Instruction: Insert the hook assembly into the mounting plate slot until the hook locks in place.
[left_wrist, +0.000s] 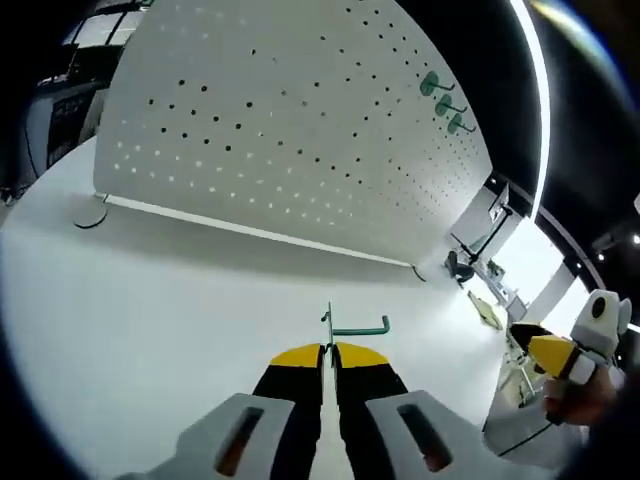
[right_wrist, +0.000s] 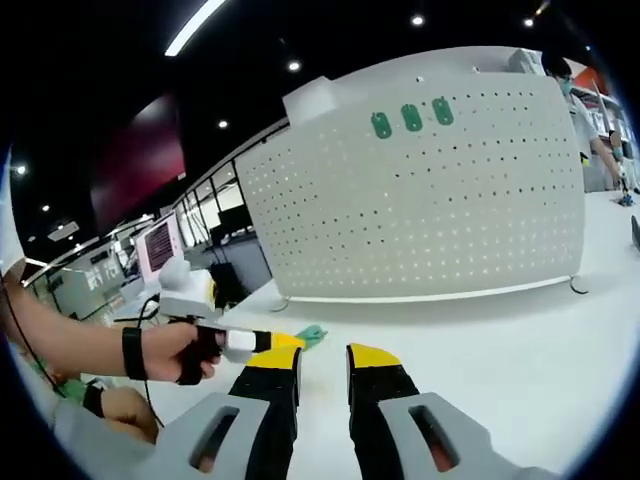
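I'm in an open office-lab: strip ceiling lights (right_wrist: 195, 27) upper left, monitors (right_wrist: 160, 247) at left, white worktop (left_wrist: 150, 330).

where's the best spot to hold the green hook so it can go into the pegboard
Hold the green hook by its flat upright plate end, edge-on, as the left gripper does now with its fingers shut on it. That leaves the long arm sticking out sideways and the plate's back free to face the pegboard. Coming from the table side looks best, judging by that pose.
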